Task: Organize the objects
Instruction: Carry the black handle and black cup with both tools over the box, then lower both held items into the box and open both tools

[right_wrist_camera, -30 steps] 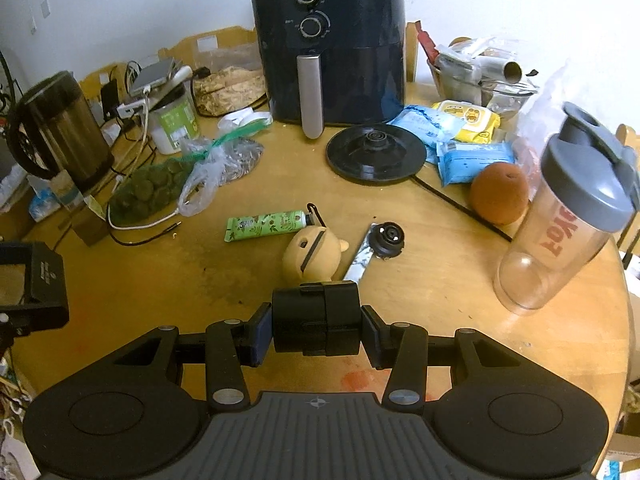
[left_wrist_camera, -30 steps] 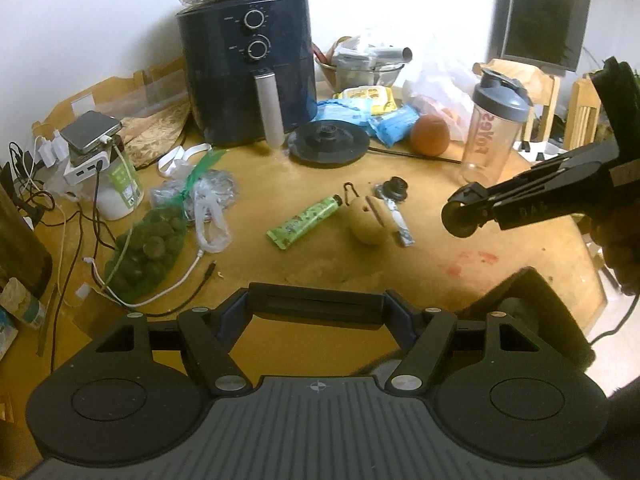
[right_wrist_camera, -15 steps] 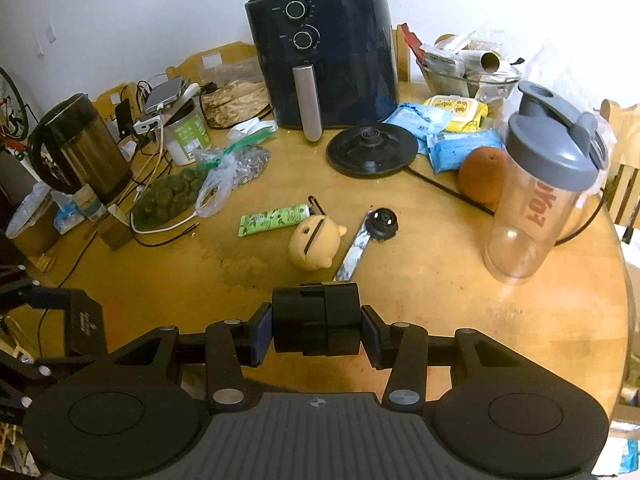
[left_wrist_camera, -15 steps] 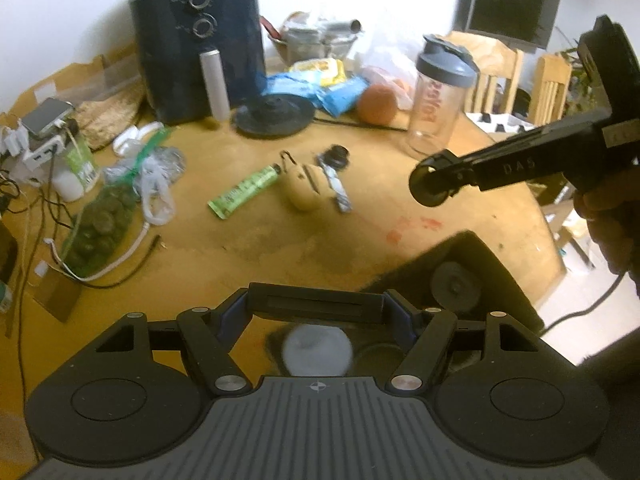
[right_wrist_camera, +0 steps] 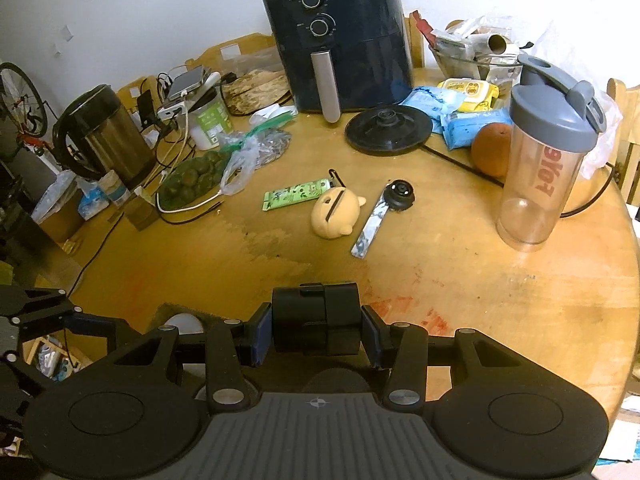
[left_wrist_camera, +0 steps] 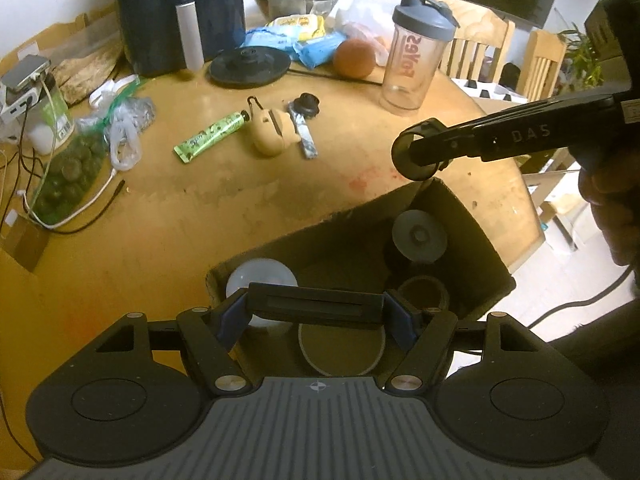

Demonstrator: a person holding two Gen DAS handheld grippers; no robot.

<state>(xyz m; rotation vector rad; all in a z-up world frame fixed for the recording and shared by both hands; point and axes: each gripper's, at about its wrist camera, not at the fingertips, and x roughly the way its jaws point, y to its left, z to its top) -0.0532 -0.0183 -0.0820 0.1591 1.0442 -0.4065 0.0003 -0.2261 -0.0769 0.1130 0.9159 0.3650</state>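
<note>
Nearest to you, your left gripper (left_wrist_camera: 316, 311) is clamped on a flat black bar (left_wrist_camera: 316, 307), pads on its two short ends, so its long axis runs straight across the view, left to right, about level. It's hanging right over the open cardboard box (left_wrist_camera: 472, 236) at the near table edge, where a white round lid (left_wrist_camera: 260, 280) and a grey round cap (left_wrist_camera: 419, 235) sit inside. Your right gripper (right_wrist_camera: 316, 330) is squeezed on a chunky black block (right_wrist_camera: 316, 318), blue pads flat on its left and right sides; it looks nearly as tall as wide, so I can't call a long axis on it. In the left wrist view that same gripper comes in from the right, above the box's far corner. Further out on the round wooden table (right_wrist_camera: 520, 300) you've got the tan piggy-shaped case (right_wrist_camera: 336, 212), a green tube (right_wrist_camera: 296, 195) lying beside it pointing roughly left-right, and a silvery strip with a black knob (right_wrist_camera: 398, 194) angled diagonally. Past those: clear shaker bottle (right_wrist_camera: 548, 168), an orange (right_wrist_camera: 490, 148), black kettle base (right_wrist_camera: 388, 130), then the dark air fryer (right_wrist_camera: 340, 40) against the wall.
</note>
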